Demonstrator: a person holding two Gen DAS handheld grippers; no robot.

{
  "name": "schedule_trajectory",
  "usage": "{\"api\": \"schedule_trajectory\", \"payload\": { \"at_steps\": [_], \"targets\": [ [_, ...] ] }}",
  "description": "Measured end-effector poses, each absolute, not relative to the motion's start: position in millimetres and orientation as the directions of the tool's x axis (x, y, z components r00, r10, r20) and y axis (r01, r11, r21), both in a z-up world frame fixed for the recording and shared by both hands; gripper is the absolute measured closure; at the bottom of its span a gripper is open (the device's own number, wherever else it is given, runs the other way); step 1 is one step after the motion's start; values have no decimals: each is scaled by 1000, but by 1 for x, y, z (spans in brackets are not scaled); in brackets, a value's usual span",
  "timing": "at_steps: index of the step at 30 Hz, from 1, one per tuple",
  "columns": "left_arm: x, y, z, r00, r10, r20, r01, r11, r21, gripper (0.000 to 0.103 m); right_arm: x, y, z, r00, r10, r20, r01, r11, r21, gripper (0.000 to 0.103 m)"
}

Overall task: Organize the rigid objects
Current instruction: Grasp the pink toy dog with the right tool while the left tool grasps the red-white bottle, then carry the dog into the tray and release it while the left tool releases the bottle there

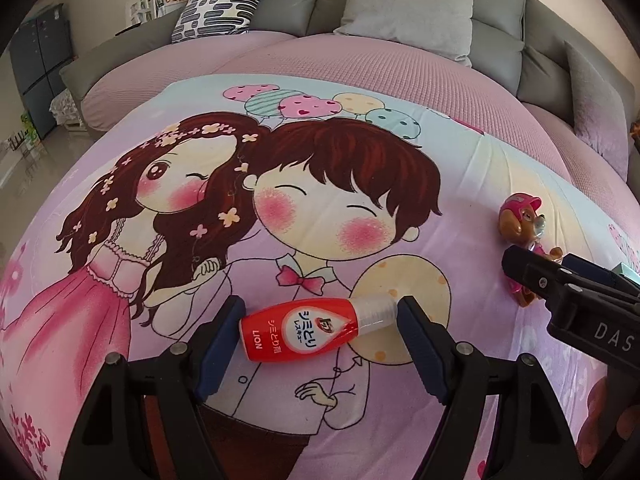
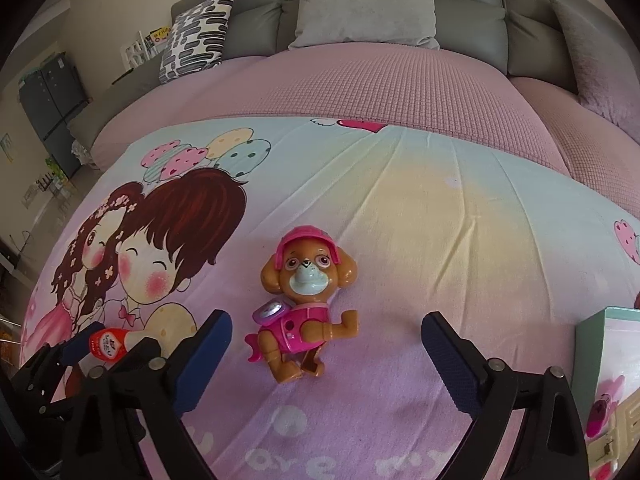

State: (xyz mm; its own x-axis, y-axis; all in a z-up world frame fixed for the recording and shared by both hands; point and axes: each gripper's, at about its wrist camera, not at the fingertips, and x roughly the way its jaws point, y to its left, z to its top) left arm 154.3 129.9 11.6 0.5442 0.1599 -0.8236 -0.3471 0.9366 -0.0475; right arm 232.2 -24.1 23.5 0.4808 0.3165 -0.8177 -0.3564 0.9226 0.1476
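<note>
Our left claw (image 1: 320, 312) brackets a small red bottle (image 1: 308, 328) lying on its side on the cartoon-printed bedsheet (image 1: 360, 152); both pads sit at the bottle's ends, seemingly touching, though we cannot tell whether they press it. Our right claw (image 2: 326, 340) is spread wide around a toy puppy (image 2: 304, 304) in a pink helmet, lying on the sheet with clear gaps to each pad. At the right edge of the right wrist view stands a pale green box (image 2: 604, 364). Grey sofa cushions (image 2: 368, 4) sit behind.

black tongs (image 1: 320, 320), navy ribbed pads, silver screws, "das" lettering
</note>
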Motion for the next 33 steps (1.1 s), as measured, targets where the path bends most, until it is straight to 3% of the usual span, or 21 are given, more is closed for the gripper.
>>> {"api": "schedule_trajectory", "payload": {
  "at_steps": [3,8,10,22,33],
  "targets": [
    [154,130,12,542,161,-825,-349,936,-46,24,233,-16,22,475,310,-824,-366,921,135,11],
    [154,131,13,542,161,-825,-352,935,-49,24,231,-5,21,494,269,-827,-377,923,75,29],
    [154,131,13,542,162,-825,-354,934,-49,24,230,-3,21,499,260,-827,-376,924,64,43],
    [151,120,27,571,154,-806,-331,942,-55,24,199,-36,45,551,300,-779,-330,935,127,43],
    [148,58,77,681,51,-730,-172,981,-92,24,142,-137,89,657,230,-718,-141,973,182,44]
  ]
}}
